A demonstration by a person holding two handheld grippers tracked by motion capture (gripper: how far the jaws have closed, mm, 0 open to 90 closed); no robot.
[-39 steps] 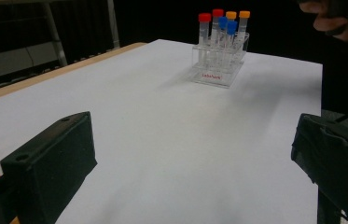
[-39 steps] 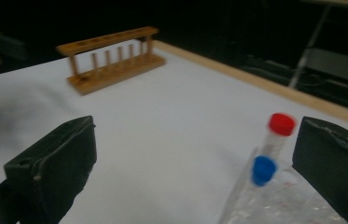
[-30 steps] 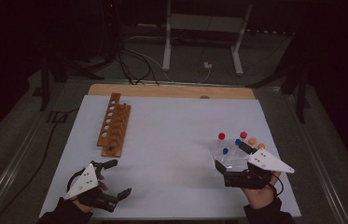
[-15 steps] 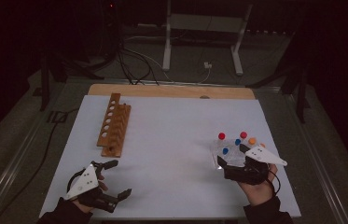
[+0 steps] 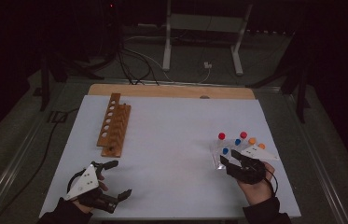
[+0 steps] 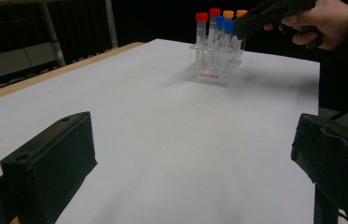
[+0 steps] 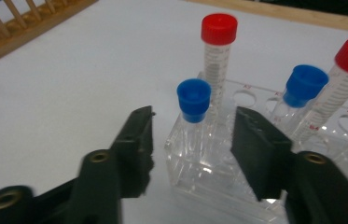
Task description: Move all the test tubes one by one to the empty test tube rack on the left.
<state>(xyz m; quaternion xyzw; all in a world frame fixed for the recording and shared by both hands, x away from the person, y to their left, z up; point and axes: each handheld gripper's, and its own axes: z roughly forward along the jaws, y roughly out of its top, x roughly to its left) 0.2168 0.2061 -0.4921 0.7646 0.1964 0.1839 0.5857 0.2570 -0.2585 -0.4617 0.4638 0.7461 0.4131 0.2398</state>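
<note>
A clear plastic rack [image 5: 217,157] [image 7: 209,175] [image 6: 212,71] at the table's right holds several capped tubes with red, blue and orange caps. My right gripper [image 5: 227,157] [image 7: 192,119] straddles the rack's near corner, where a short blue-capped tube [image 7: 193,100] stands. Its jaws have just been closing, with that tube between them, but a gap still shows on both sides. A tall red-capped tube [image 7: 218,42] stands just behind it. My left gripper [image 5: 119,178] [image 6: 192,135] rests wide open and empty near the table's front left.
A wooden tube rack [image 5: 114,125] [image 7: 27,28] lies at the back left of the white table sheet [image 5: 171,135]. Beyond the table's far wooden edge stand a metal stand's legs and some cables on the floor.
My right hand has dropped a little toward the clear rack and its jaws have narrowed. The left hand and both racks have stayed where they were.
</note>
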